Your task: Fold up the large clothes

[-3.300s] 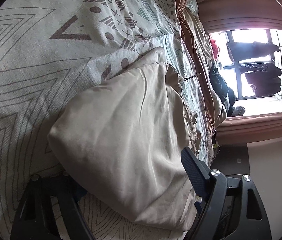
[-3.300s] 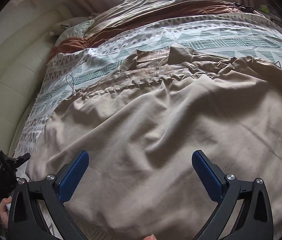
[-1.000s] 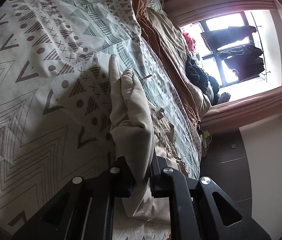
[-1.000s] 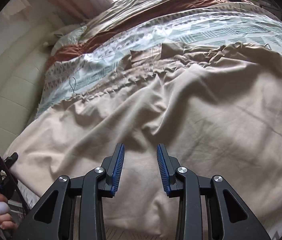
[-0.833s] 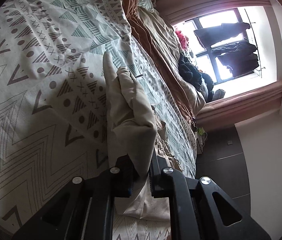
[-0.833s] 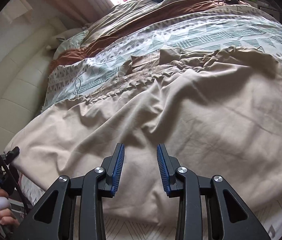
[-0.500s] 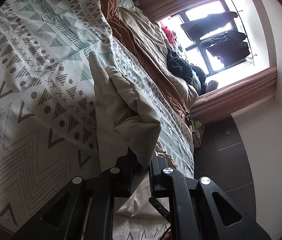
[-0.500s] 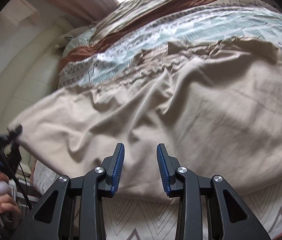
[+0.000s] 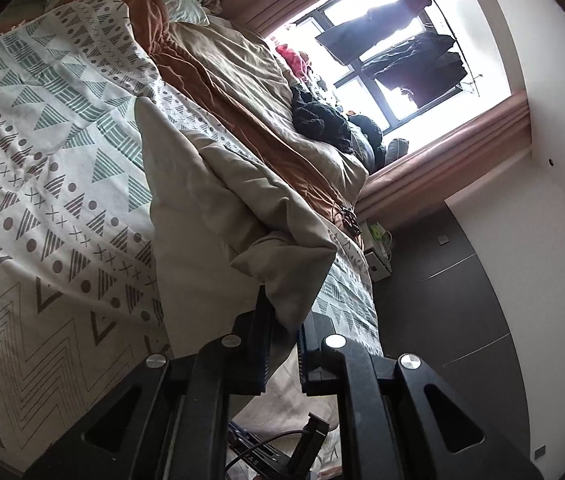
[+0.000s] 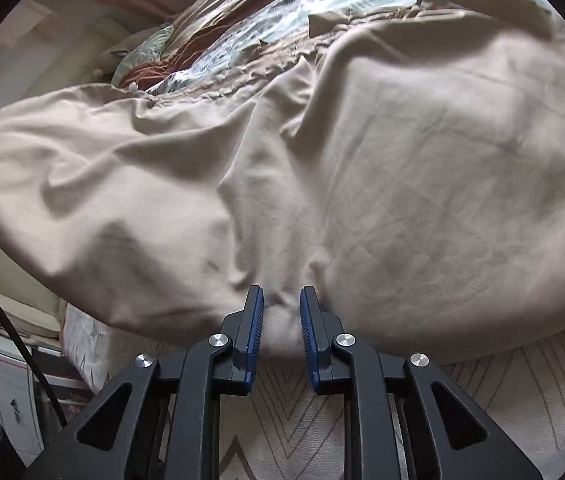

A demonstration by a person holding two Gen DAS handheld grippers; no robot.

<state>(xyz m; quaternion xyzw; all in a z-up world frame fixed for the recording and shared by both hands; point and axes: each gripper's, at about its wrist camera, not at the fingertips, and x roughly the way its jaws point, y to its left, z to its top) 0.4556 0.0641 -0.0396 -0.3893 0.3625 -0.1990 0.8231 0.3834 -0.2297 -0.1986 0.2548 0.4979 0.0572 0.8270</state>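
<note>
A large beige garment (image 10: 402, 160) lies spread over the patterned bedspread (image 10: 502, 392). My right gripper (image 10: 281, 312) is shut on its near hem and holds that edge raised off the bed. My left gripper (image 9: 284, 320) is shut on another corner of the beige garment (image 9: 218, 208), which hangs up from the bedspread (image 9: 42, 200) as a tall fold. The garment's far end with a gathered waistband (image 10: 242, 76) stays on the bed.
A brown and tan duvet (image 9: 242, 80) and pillows (image 9: 182, 4) lie further up the bed. Dark clothes (image 9: 322, 120) are piled near the window (image 9: 382, 40). A dark floor (image 9: 442, 300) lies beside the bed. A cable (image 10: 2, 312) hangs at the left.
Both grippers, shut on the garment's edge, have lifted it. The near hem has risen off the bed and the cloth billows toward the far side.
</note>
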